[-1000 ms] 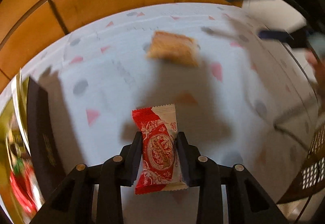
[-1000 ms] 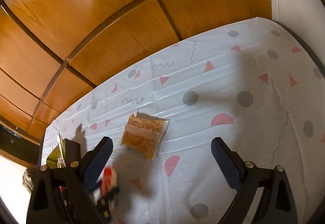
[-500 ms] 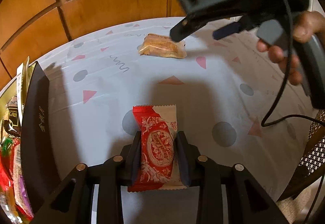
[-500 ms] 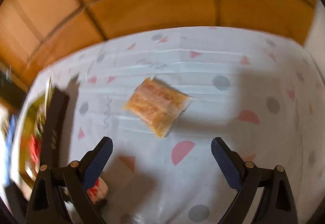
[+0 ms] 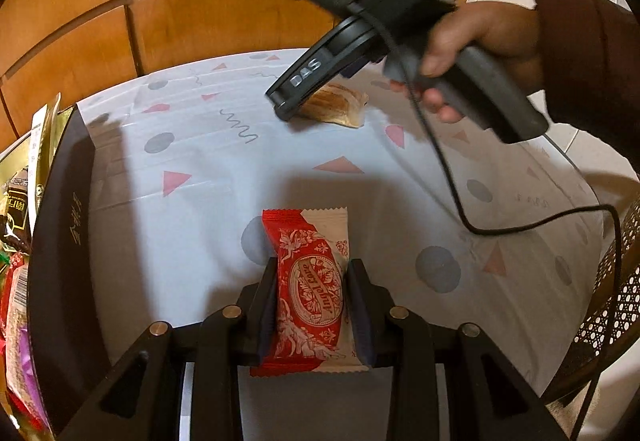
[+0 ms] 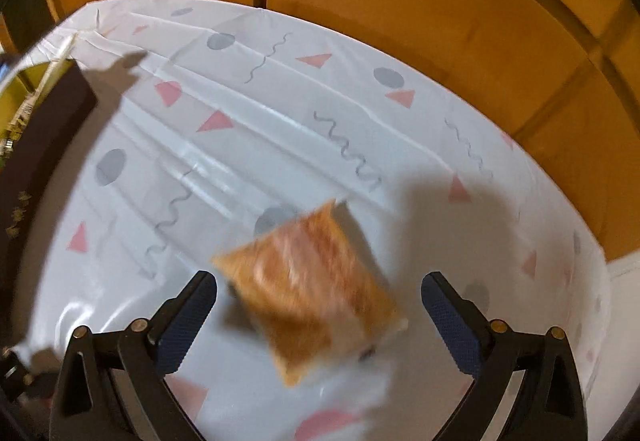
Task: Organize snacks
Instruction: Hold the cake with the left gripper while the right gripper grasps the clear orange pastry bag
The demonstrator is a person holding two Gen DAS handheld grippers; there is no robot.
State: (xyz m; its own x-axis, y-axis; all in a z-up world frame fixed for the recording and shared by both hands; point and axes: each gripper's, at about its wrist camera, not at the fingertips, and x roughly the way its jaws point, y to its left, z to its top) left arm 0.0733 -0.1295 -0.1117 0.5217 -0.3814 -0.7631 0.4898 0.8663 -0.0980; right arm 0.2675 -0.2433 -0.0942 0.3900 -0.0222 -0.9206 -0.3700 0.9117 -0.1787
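The wide-spread right gripper (image 6: 320, 315) is straddling the light, crinkly golden plastic-wrapped pastry packet (image 6: 316, 289), best pinched across its soft middle, while the left gripper (image 5: 314, 305) is pinching the red-and-white foil snack packet (image 5: 310, 293).

Both tongs are built of black plastic studded with brass-coloured screws; the right tongs (image 6: 319, 315) are padded in textured blue. White "DAS" lettering, a green light and a trailing black cable (image 5: 448, 177) are seen on the right tool, and a dark maroon sleeve (image 5: 588, 53) is worn.

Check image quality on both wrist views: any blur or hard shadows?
Right wrist view: the orange pastry packet is smeared by motion blur between the open right gripper, and a hard shadow falls on the tablecloth behind it. Left wrist view: sharp on the red snack packet; edges bow from fisheye.
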